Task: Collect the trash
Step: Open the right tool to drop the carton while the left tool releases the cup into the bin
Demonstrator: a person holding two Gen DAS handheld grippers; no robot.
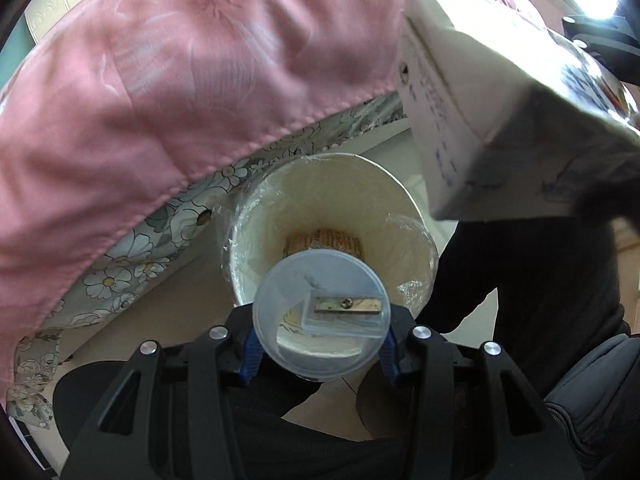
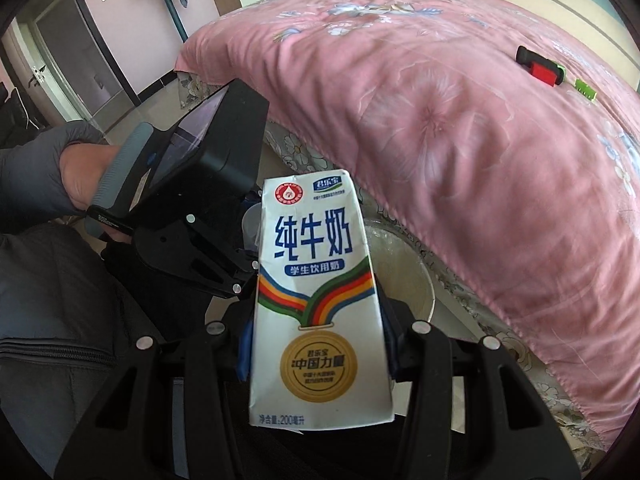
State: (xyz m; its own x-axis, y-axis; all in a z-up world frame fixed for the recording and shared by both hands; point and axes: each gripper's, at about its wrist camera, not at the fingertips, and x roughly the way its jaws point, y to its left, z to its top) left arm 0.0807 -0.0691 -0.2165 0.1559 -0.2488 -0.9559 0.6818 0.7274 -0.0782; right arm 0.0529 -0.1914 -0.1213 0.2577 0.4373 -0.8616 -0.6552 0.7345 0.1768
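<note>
1. Left gripper (image 1: 322, 340), btm centre of left wrist view: blue pads pinching a clear round sharpener tub (image 1: 322, 314), metal blade visible inside.
2. Right gripper (image 2: 318, 340), btm centre of right wrist view: jaws pinching an upright milk carton (image 2: 316, 292) by its sides.
3. Bin (image 1: 404, 216), white, lined w/ clear film, centre of left view, directly under the tub; some brownish scrap at its bottom. Carton shows upper right there, above the bin's edge.
4. Pink bedspread (image 2: 460, 128), upper half of both views; red-black item (image 2: 538, 66) on it, far upper right.
5. Step, as judged: both pcs of trash poised over bin. Next: centre each over the mouth, spread jaws, drop.
</note>
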